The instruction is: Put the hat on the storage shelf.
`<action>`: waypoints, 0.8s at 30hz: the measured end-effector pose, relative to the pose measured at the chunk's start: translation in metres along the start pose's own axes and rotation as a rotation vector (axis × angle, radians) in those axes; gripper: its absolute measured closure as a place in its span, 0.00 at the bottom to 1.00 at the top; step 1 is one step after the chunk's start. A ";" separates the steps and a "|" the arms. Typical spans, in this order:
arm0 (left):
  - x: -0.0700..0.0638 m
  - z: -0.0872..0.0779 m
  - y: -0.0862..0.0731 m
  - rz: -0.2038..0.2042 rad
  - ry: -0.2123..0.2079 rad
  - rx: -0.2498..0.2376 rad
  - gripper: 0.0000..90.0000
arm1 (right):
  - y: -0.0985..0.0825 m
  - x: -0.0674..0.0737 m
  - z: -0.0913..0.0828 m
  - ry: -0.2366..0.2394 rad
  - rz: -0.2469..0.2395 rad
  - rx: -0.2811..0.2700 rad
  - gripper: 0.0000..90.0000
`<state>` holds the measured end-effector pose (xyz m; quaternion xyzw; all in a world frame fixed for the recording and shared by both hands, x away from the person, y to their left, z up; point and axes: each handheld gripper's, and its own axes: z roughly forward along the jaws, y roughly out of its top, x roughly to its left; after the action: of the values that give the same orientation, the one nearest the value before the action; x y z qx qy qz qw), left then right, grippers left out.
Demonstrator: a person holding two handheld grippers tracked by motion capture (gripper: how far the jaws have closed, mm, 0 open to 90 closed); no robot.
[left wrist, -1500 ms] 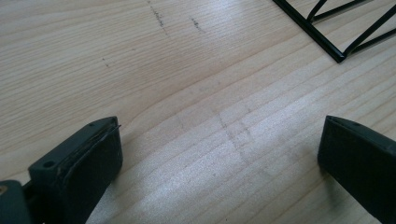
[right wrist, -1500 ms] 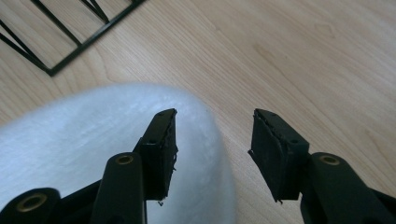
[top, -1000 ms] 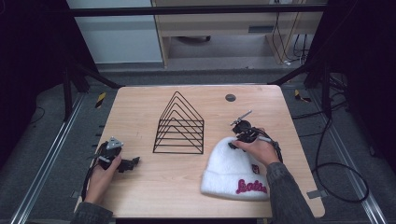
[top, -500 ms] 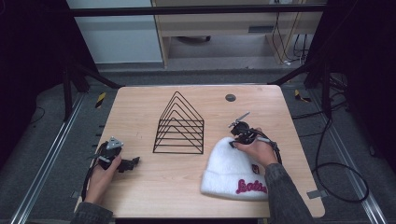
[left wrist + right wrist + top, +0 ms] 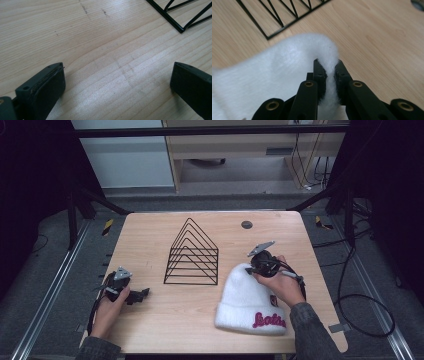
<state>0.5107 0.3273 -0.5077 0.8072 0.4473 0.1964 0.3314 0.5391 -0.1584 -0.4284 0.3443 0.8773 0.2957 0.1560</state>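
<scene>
Since a second ago the right gripper [image 5: 252, 268] has pinched its jaws together on the crown of the white beanie [image 5: 250, 300], and the top of the hat now sits a touch higher off the wood than it did. In the right gripper view the two black jaws [image 5: 328, 75] clamp a fold of fluffy white knit between them, the pads pressed into the fabric. The beanie lies on the near right part of the wooden table [image 5: 150, 235], its cuff with red lettering toward the near edge and its crown pointing away toward the black wire rack [image 5: 192, 255]. The rack stands in the middle of the table, just left of the hat's crown, and one corner of it shows in the left gripper view [image 5: 180, 20]. A small dark round disc [image 5: 246, 224] lies on the far side of the table, well apart from the hat. The left gripper [image 5: 137, 296] rests on the near left part of the table in the person's left hand [image 5: 111, 306], jaws spread wide over bare wood, nothing between them.
</scene>
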 end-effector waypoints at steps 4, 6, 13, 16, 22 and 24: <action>0.000 0.000 0.000 0.000 0.000 0.000 0.00 | 0.003 0.010 -0.021 -0.008 -0.016 -0.065 0.93; 0.000 0.000 0.000 0.000 0.000 0.001 0.00 | 0.004 0.017 -0.034 -0.003 -0.026 -0.104 0.93; -0.007 -0.006 0.004 0.027 0.032 -0.028 0.04 | 0.014 0.033 -0.076 0.006 -0.070 -0.214 0.93; -0.011 -0.016 0.012 0.040 0.023 -0.077 0.03 | 0.018 0.040 -0.099 0.024 -0.081 -0.281 0.93; -0.020 -0.039 0.029 0.077 -0.006 -0.147 0.04 | 0.027 0.047 -0.132 0.008 -0.133 -0.364 0.93; -0.024 -0.047 0.034 0.096 -0.010 -0.164 0.04 | 0.031 0.045 -0.138 -0.010 -0.139 -0.377 0.93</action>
<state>0.4901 0.3109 -0.4510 0.7989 0.3886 0.2441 0.3888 0.4569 -0.1659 -0.3049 0.2491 0.8273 0.4415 0.2421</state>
